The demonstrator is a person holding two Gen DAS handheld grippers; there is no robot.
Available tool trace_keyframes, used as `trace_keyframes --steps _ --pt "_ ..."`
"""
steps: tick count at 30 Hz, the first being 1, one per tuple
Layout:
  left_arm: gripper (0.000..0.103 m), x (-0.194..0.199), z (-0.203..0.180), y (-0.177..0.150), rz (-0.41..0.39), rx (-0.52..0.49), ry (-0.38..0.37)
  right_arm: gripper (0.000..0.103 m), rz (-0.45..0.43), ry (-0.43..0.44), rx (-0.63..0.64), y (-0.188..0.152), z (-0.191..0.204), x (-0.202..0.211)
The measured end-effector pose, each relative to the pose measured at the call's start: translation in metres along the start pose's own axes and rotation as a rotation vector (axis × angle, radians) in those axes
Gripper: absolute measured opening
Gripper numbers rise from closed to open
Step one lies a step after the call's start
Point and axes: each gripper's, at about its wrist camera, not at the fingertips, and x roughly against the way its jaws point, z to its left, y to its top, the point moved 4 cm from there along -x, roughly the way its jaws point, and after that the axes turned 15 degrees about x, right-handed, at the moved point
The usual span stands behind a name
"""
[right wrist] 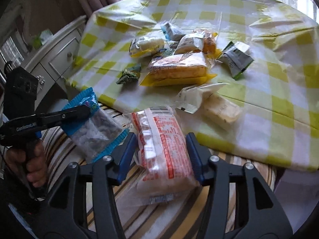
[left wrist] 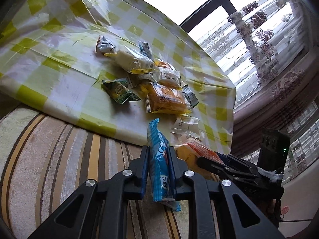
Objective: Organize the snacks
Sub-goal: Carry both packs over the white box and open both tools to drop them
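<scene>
Left wrist view: a table (left wrist: 49,75) under green-checked plastic stands over a striped rug, a loose heap of snacks (left wrist: 151,75) on it. The left gripper (left wrist: 158,165) is clamped on a blue packet (left wrist: 159,159), off the table edge.

Right wrist view: the right gripper (right wrist: 162,149) pinches a red-printed packet (right wrist: 161,145) above the rug. Most snacks remain unsorted; organizing seems barely begun.
</scene>
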Motion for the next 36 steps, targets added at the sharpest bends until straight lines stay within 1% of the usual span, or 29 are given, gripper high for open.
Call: trace_keyframes --steps 3,5,7,8,9,10,12,13,16,21,23,27,29,31,32,34,36 --pt "0.018 -0.002 0.000 0.000 0.008 0.000 0.004 0.053 0.005 -0.012 0.028 0.001 0.005 -0.006" --pt "0.018 -0.002 0.001 0.000 0.016 0.011 -0.005 0.055 0.004 -0.010 0.007 -0.001 0.002 -0.008" --pt "0.018 -0.003 0.002 0.000 0.030 0.032 -0.022 0.057 0.005 0.020 -0.036 -0.006 -0.001 -0.009" --pt "0.018 -0.003 0.003 -0.001 0.044 0.051 -0.038 0.057 0.003 0.027 -0.045 -0.006 -0.002 -0.008" --pt "0.018 -0.004 0.005 -0.002 0.066 0.078 -0.062 0.055 0.000 0.028 -0.041 -0.008 -0.001 -0.006" --pt "0.017 -0.006 0.008 -0.004 0.097 0.123 -0.097 0.053 -0.001 0.017 -0.027 -0.008 0.002 -0.004" --pt "0.017 -0.011 0.009 -0.009 0.133 0.166 -0.130 0.052 -0.014 0.003 -0.013 -0.010 0.006 0.003" --pt "0.017 -0.013 0.008 -0.013 0.151 0.180 -0.141 0.051 -0.030 0.006 -0.024 -0.014 0.005 0.008" --pt "0.017 -0.022 -0.004 -0.022 0.187 0.178 -0.156 0.051 -0.071 0.003 -0.088 -0.026 -0.004 0.025" --pt "0.017 -0.041 -0.048 -0.034 0.246 0.094 -0.185 0.051 -0.130 -0.053 -0.176 -0.052 -0.022 0.062" --pt "0.017 -0.053 -0.073 -0.043 0.273 0.041 -0.194 0.050 -0.147 -0.083 -0.225 -0.068 -0.035 0.078" --pt "0.017 -0.084 -0.112 -0.065 0.340 -0.033 -0.198 0.050 -0.162 -0.152 -0.324 -0.104 -0.063 0.105" --pt "0.017 -0.105 -0.133 -0.080 0.379 -0.073 -0.195 0.050 -0.155 -0.198 -0.393 -0.127 -0.080 0.117" --pt "0.017 -0.119 -0.149 -0.092 0.401 -0.110 -0.185 0.050 -0.141 -0.233 -0.452 -0.148 -0.093 0.124" --pt "0.017 -0.130 -0.161 -0.101 0.417 -0.143 -0.179 0.050 -0.134 -0.250 -0.481 -0.159 -0.099 0.127" --pt "0.017 -0.142 -0.176 -0.114 0.433 -0.194 -0.167 0.050 -0.122 -0.283 -0.527 -0.178 -0.108 0.133" --pt "0.017 -0.157 -0.190 -0.128 0.441 -0.249 -0.137 0.050 -0.106 -0.309 -0.562 -0.192 -0.114 0.134"
